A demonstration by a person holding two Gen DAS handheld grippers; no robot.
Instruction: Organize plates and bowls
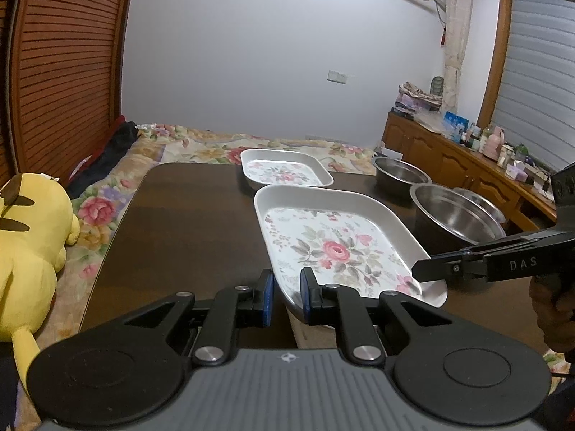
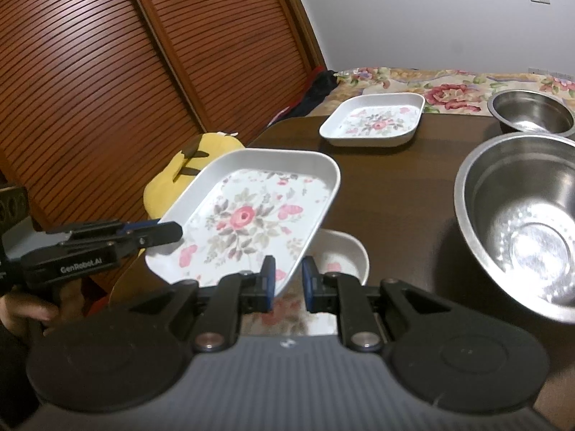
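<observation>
White floral plate (image 1: 334, 248) | left tongs (image 1: 286, 296) "GenRobot.AI", right tongs (image 2: 288, 280) "DAS": both seemingly gripping it

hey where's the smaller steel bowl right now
The smaller steel bowl sits at the table's far right corner in the right wrist view, just behind the big steel bowl and right of the far floral plate.

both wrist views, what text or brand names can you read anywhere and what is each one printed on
"D A S" on the side of the right gripper, seen in the left wrist view.
"GenRobot.AI" on the side of the left gripper, seen in the right wrist view.
Labels on the bottles and boxes on the wooden sideboard: too small and blurred to read.
The floral tray carries only a flower pattern, no words.
</observation>
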